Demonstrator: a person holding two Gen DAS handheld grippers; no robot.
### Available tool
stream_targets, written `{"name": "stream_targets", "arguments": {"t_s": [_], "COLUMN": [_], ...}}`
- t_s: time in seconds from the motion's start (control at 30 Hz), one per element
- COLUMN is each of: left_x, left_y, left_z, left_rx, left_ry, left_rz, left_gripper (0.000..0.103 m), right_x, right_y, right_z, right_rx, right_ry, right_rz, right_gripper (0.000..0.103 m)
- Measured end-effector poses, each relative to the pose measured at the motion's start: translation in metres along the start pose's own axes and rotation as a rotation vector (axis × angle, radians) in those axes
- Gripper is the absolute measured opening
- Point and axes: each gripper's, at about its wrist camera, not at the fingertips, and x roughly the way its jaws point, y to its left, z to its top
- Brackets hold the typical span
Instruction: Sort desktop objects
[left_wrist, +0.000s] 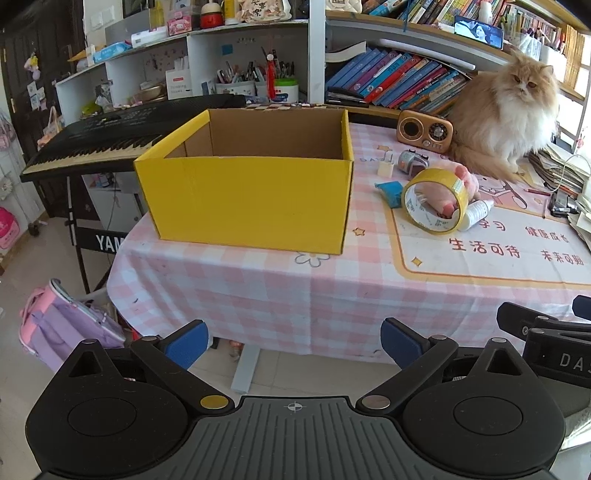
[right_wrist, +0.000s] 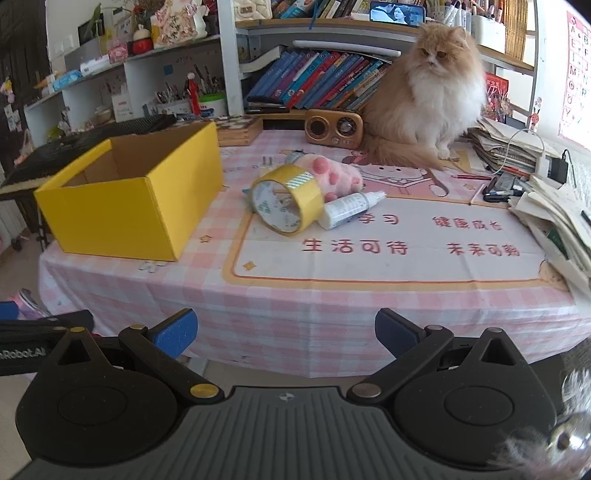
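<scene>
While both tools hang short of the table's (left_wrist: 258, 295) near edge, the left hand-held gripper (left_wrist: 294, 341) has its blue pads spread wide with nothing between them, and the right hand-held gripper (right_wrist: 286, 332) is likewise spread and empty. Yellow cardboard box (left_wrist: 245, 199) sits open-topped at the table's left end; inside looks bare as far as visible. Right of it, a cluster: yellow tape roll (right_wrist: 288, 199) standing on edge, white bottle (right_wrist: 349, 208) lying just beside it, pink plush paw (right_wrist: 332, 175) behind both. Small white plug (left_wrist: 386, 168), a grey gadget (left_wrist: 413, 160) and a blue packet (left_wrist: 389, 190) lie near the roll. Fluffy orange cat (right_wrist: 424, 96) sits at the back beside a wooden radio (right_wrist: 334, 129).
</scene>
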Motion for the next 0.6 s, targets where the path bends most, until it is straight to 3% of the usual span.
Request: {"name": "stream_targets", "arguments": {"t_s": [0.4, 0.6], "left_x": [0.024, 0.039], "left_y": [-0.066, -0.105], "left_z": [0.019, 0.032], "left_rx": [0.004, 0.004], "left_ry": [0.031, 0.023], "left_rz": [-0.020, -0.025], "left_gripper": [0.096, 0.096], "right_x": [0.033, 0.051], "right_y": [-0.073, -0.113], "right_z": [0.020, 0.034], "right_rx": [0.056, 0.072], "right_ry": [0.069, 0.088], "right_rz": [0.038, 0.055], "right_gripper": [0.101, 0.092]}}
